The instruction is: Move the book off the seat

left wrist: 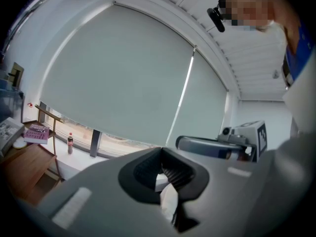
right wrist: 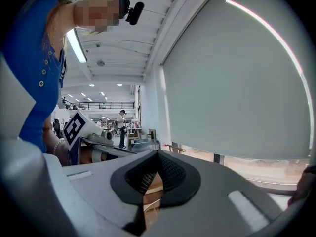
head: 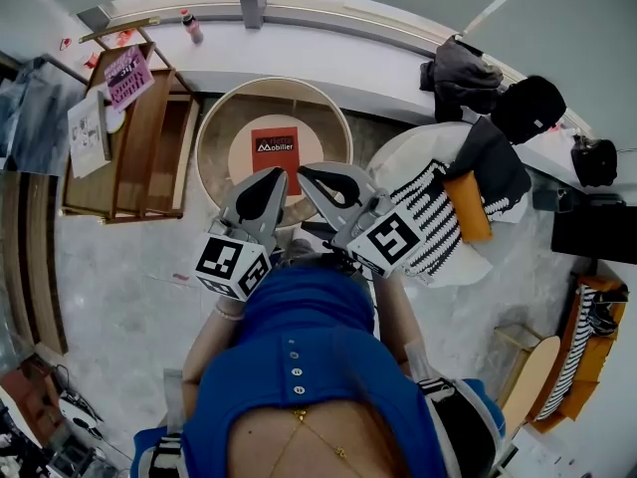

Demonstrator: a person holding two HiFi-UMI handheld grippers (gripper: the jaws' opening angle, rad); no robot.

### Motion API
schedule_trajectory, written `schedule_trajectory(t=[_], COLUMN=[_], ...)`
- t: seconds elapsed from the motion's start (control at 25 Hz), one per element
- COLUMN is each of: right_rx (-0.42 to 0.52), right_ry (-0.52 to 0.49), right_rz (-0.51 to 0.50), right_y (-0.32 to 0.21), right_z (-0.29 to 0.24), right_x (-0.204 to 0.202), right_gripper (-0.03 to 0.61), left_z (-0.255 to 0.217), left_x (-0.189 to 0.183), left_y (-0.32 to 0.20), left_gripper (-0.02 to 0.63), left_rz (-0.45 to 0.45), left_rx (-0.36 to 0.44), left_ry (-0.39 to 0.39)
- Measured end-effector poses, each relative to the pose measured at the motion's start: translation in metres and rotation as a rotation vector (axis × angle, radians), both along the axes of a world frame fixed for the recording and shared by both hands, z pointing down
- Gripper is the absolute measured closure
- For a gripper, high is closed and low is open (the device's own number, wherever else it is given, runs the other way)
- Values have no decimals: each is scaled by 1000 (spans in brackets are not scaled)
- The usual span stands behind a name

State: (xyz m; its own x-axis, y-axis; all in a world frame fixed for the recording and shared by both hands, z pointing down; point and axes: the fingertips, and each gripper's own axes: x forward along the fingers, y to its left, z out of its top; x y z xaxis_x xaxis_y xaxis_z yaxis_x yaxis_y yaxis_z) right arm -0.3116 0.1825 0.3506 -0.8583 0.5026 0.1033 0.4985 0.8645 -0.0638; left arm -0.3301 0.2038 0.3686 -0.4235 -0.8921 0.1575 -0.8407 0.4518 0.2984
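Observation:
A red book (head: 276,147) lies flat on the round cushioned seat (head: 215,125), in the middle of it. In the head view both grippers hang side by side in front of the person, above the seat's near edge and apart from the book. My left gripper (head: 269,179) is shut with nothing in it, as the left gripper view (left wrist: 166,179) also shows. My right gripper (head: 310,175) is shut and empty too, its jaws (right wrist: 152,175) closed together. Both gripper views look level at the window blind, so neither shows the book.
A wooden shelf (head: 141,139) with magazines stands left of the seat. A small bottle (head: 191,26) sits on the window sill behind. To the right is a white chair (head: 418,157) with a striped cloth, an orange roll (head: 468,207) and dark bags.

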Motion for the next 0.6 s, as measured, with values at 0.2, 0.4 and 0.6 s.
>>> schedule_trajectory(t=[0.2,0.4,0.6], right_rx=[4,2,8], right_ry=[10,24,28], right_rz=[6,14,18], right_y=[-2,-7,-8], right_z=[4,3,9], right_x=[-7,-8,-27], right_gripper=[580,580,578], left_z=[4,2,9], left_x=[-7,-8,-25], left_y=[-6,-13,-14], left_gripper=[612,612,612], left_rz=[17,32,39], left_rx=[-3,-8,-9], left_ry=[8,16,25])
